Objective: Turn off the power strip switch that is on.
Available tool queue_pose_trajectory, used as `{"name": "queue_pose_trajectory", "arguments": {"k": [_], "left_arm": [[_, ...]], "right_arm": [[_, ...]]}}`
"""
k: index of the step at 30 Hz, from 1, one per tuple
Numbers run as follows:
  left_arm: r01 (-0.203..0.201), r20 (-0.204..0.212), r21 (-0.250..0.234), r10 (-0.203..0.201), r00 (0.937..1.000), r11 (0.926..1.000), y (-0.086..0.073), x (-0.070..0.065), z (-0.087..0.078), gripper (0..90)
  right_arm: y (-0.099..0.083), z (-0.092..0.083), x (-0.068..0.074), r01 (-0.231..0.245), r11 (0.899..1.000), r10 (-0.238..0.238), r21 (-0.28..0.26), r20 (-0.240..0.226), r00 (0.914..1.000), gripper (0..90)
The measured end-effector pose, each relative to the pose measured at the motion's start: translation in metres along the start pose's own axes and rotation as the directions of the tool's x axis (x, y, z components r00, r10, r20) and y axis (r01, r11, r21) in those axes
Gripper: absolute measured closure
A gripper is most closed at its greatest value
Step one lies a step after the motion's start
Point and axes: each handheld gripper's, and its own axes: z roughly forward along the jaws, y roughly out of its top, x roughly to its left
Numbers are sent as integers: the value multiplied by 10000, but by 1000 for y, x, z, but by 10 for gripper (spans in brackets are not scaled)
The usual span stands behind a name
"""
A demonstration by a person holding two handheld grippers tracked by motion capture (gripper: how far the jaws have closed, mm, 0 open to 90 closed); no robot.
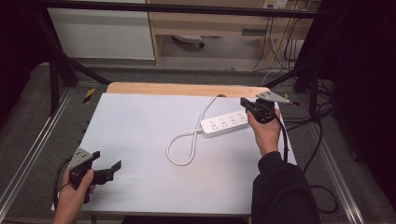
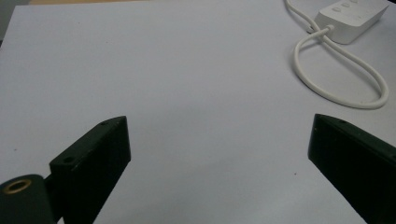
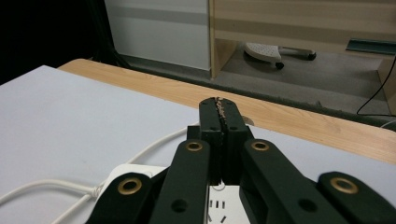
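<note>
— White sheeting covered your worktop [image 1: 140, 140]; where was the power strip [image 1: 224, 123]?

— Far right, its cord [image 1: 184, 144] looped toward the middle. Your right gripper [image 3: 219, 105] hovered just above it, jaws pressed together on nothing.

— And your left gripper [image 1: 109, 170]?

— Near the front-left corner, jaws spread wide, nothing between them.

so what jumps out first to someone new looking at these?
The white power strip on the right part of the pale table, its white cord looping toward the middle. The right gripper hangs above the strip's far end, jaws shut on nothing. The left gripper sits open near the table's front left corner.
</note>
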Motion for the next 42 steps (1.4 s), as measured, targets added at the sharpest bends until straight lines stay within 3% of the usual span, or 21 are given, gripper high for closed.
{"name": "queue_pose_trajectory", "arguments": {"k": [11, 26, 42], "left_arm": [[8, 4, -1, -8, 10000, 10000, 0, 0, 0, 55], [6, 15, -1, -6, 10000, 10000, 0, 0, 0, 56], [-15, -9, -2, 15, 10000, 10000, 0, 0, 0, 56]], "right_arm": [[-4, 14, -4, -140, 9995, 135, 269, 185, 9997, 900], [-12, 27, -6, -369, 9955, 366, 878, 47, 9993, 900], [-19, 40, 4, -290, 9892, 298, 1438, -38, 9995, 900]]}}
